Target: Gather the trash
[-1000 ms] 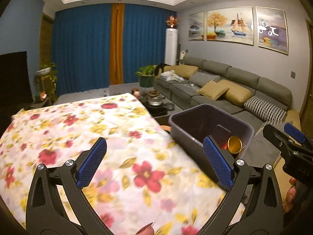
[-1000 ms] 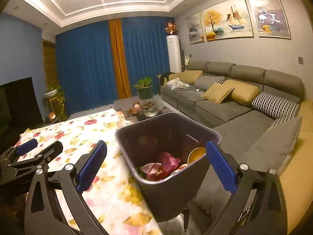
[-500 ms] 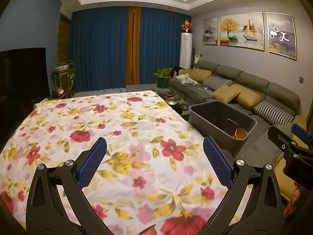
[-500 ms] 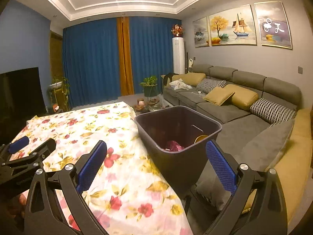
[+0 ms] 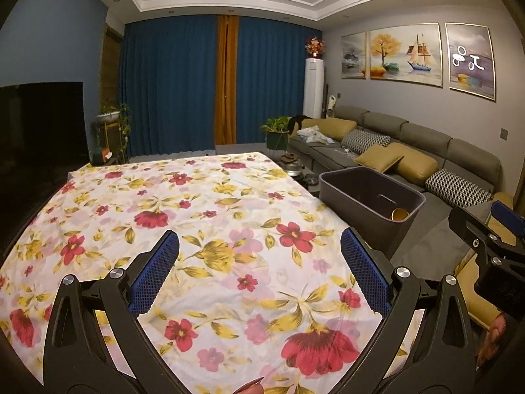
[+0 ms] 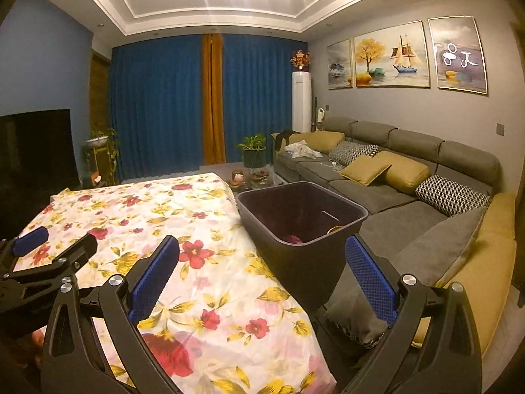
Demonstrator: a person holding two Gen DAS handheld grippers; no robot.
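A dark grey bin (image 5: 367, 197) (image 6: 305, 226) stands off the right edge of a table covered with a floral cloth (image 5: 203, 223) (image 6: 183, 229). Inside the bin lie a gold round piece (image 5: 398, 214) and a crumpled pink-red wrapper (image 6: 294, 239). My left gripper (image 5: 261, 262) hangs open over the cloth with nothing between its blue pads. My right gripper (image 6: 262, 266) is open too, at the table's right edge, short of the bin. Each gripper shows at the edge of the other's view, the right one (image 5: 489, 239) and the left one (image 6: 42, 256).
A long grey sofa (image 6: 410, 170) with yellow and patterned cushions runs along the right wall, behind the bin. A low tea table with pots (image 6: 252, 177) and a potted plant (image 6: 254, 151) stand beyond the table. A dark TV (image 5: 42, 124) is on the left.
Both grippers have pulled back and risen from the bin, which now looks smaller and farther off. More of the floral cloth shows. Both stay open.
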